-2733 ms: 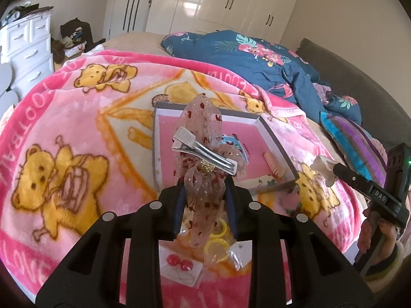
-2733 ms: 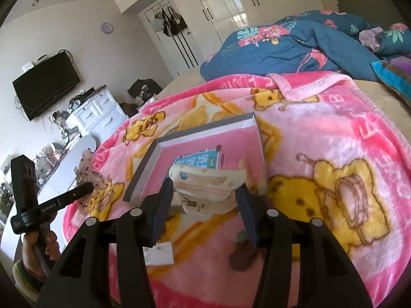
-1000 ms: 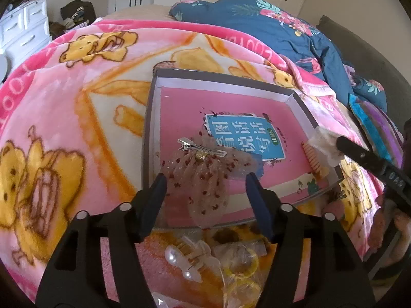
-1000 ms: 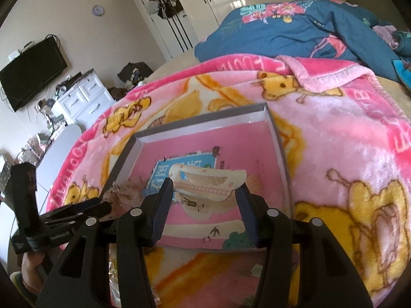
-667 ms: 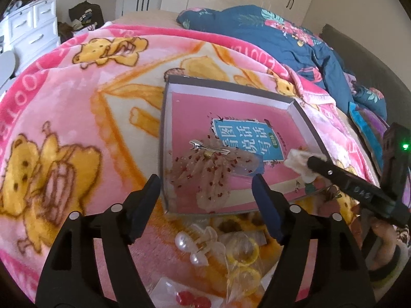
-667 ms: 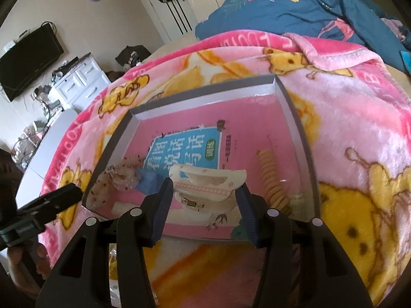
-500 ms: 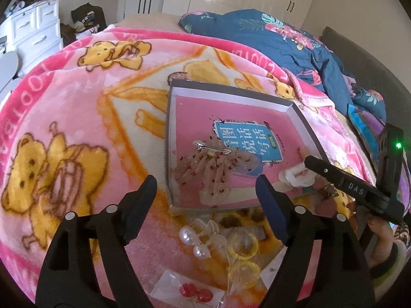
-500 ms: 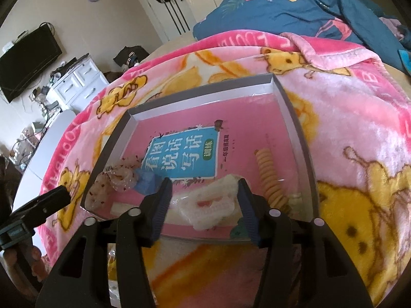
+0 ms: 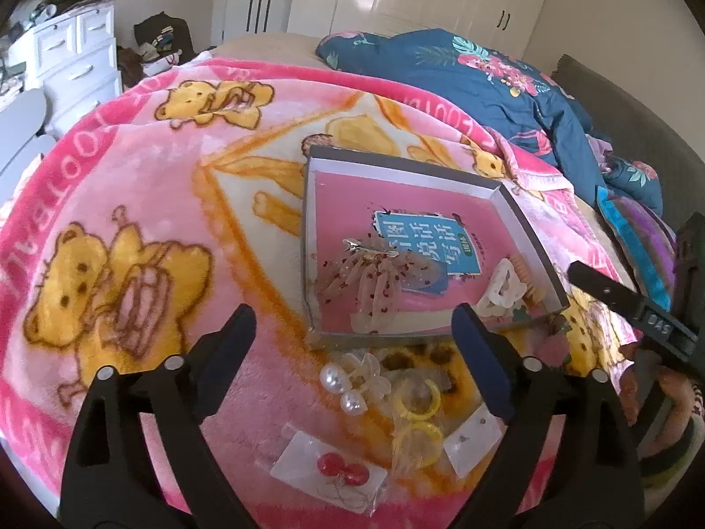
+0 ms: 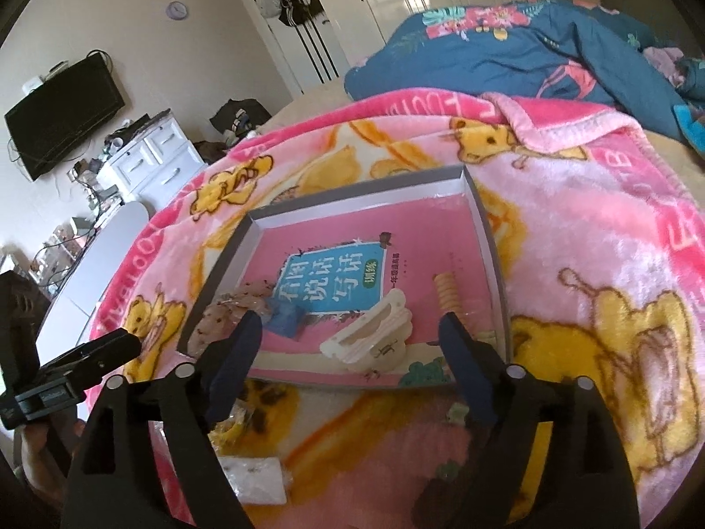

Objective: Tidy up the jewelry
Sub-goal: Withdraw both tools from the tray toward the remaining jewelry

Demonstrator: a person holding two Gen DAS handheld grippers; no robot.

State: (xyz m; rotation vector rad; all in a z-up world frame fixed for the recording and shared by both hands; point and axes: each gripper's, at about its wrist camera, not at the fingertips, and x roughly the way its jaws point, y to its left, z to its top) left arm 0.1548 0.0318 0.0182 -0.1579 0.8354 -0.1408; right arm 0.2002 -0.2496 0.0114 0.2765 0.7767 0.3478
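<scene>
the blanket (image 9: 145, 203) is pink with yellow bears and orange lines. the tray (image 9: 524, 216) at its centre is grey-rimmed with a pink floor and a blue label (image 9: 427, 238). at six o'clock lie white pearls (image 9: 341, 390), yellow rings (image 9: 416, 419) and red beads (image 9: 343, 469). the duvet (image 9: 476, 83) at one o'clock is navy floral.

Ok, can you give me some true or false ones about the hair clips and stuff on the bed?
1. The cream claw clip lies inside the tray. True.
2. The sparkly bow clip is held by the left hand-held gripper. False: it lies in the tray, and that gripper's jaws are opening with nothing between them.
3. The pearl earrings are in the tray. False: they lie on the pink blanket, in front of the tray.
4. The red earrings sit on a clear card on the blanket. True.
5. The right hand-held gripper grips the claw clip. False: its jaws are opening, apart from the clip.
</scene>
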